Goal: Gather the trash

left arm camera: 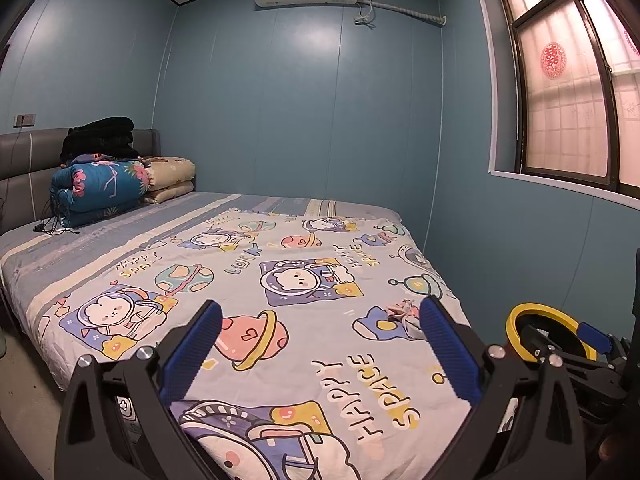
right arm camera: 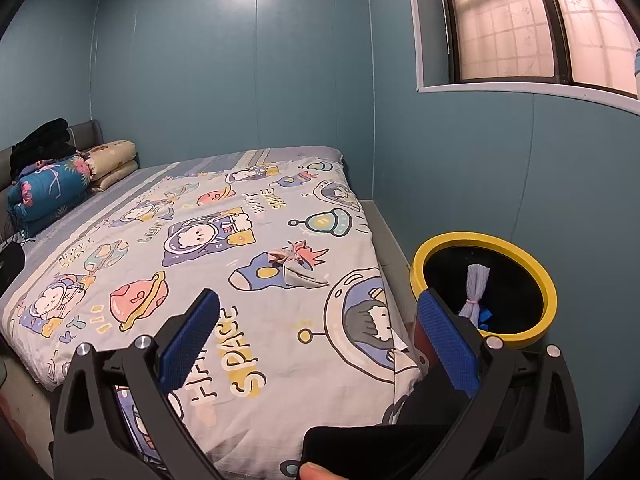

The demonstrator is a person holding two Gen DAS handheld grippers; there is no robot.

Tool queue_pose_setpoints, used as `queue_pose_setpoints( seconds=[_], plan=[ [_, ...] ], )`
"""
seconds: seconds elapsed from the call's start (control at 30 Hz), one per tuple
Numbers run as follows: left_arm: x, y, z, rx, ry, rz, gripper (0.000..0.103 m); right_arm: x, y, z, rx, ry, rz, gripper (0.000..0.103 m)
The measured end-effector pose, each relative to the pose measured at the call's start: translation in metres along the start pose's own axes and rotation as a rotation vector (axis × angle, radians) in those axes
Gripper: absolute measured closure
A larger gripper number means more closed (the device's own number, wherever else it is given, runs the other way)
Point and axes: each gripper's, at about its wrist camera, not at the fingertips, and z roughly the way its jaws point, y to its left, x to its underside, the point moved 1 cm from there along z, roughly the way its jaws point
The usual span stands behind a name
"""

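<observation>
Crumpled scrap [right arm camera: 298, 266] on bedsheet [right arm camera: 200, 264]; bin [right arm camera: 484, 240] base hidden; both grippers' jaws wide, empty.

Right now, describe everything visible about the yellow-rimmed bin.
The bin is round with a thick yellow rim and a black inside, looks like plastic, and stands upright beside the bed, near the blue wall. Inside lies a pale crumpled wrapper, tied with a thin band, and a small blue scrap. The right gripper is open beside it.

Black angular frames on left gripper [left arm camera: 320, 344] and right gripper [right arm camera: 320, 336], blue ribbed pads [left arm camera: 450, 350], silver round screws [left arm camera: 497, 351].
</observation>
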Motion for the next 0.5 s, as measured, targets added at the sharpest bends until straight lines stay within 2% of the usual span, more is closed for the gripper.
queue_pose_setpoints(
  seconds=[0.5],
  plan=[
    [0.0004, 0.0004, -0.0001, 0.001, 0.004, -0.001, 0.008, 0.0026, -0.0008, 0.0028, -0.002, 0.012, 0.0, 0.008]
  ],
)
